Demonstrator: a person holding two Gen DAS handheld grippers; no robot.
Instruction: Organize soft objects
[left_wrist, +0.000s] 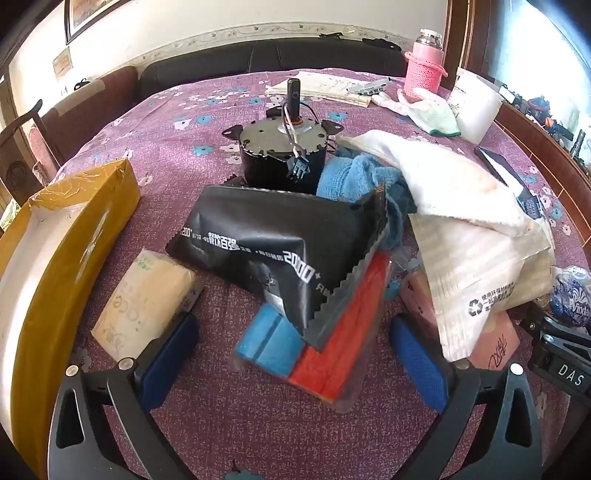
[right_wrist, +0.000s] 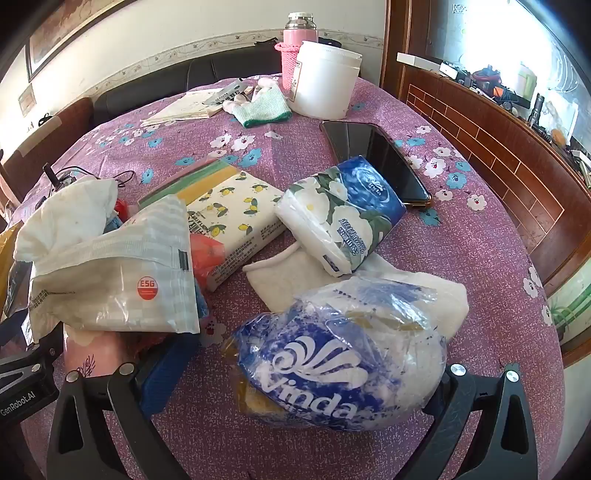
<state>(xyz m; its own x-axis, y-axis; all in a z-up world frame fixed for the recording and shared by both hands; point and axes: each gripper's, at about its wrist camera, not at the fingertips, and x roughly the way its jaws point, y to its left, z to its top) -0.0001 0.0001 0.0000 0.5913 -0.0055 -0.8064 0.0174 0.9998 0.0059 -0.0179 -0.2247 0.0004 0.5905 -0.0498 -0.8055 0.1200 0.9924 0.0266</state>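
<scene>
Left hand-held gripper (left_wrist: 295, 354): blue-padded fingers spread wide, nothing between them, low over the purple floral-clothed worktop (left_wrist: 207, 424). Right hand-held gripper (right_wrist: 295, 380): fingers also spread; the crinkled blue-and-white Vinda plastic tissue pack (right_wrist: 340, 354) lies in the gap. Its right side looks to touch the right finger, while the left finger (right_wrist: 166, 373) stands apart. Not a closed grip as far as can be seen.

Step in hand, by my reading: sorting has barely begun; both grippers are lining up a first pick from the heap.

Left gripper, just ahead between the fingers: clear-wrapped red and blue sponge pack (left_wrist: 317, 350), with a black glossy foil pouch with white print (left_wrist: 266, 251) lying on its far end. Left of the left finger: beige wrapped tissue pack (left_wrist: 144, 295); further left, an open yellow-taped cardboard box (left_wrist: 70, 236), a likely bin. Right of the gripper: white zip bag with recycling mark (left_wrist: 480, 280) under a white cloth (left_wrist: 443, 173); blue towel (left_wrist: 354, 177) behind. Beyond: a black metal motor (left_wrist: 284, 147), hard, not part of the job.

Right gripper, farther on: flower-printed blue tissue roll pack (right_wrist: 343, 210), lemon-print tissue pack (right_wrist: 236, 210), black phone (right_wrist: 376, 162).

Next move calls for closing gently on the Vinda pack; thin film, slippery, will crush.
</scene>
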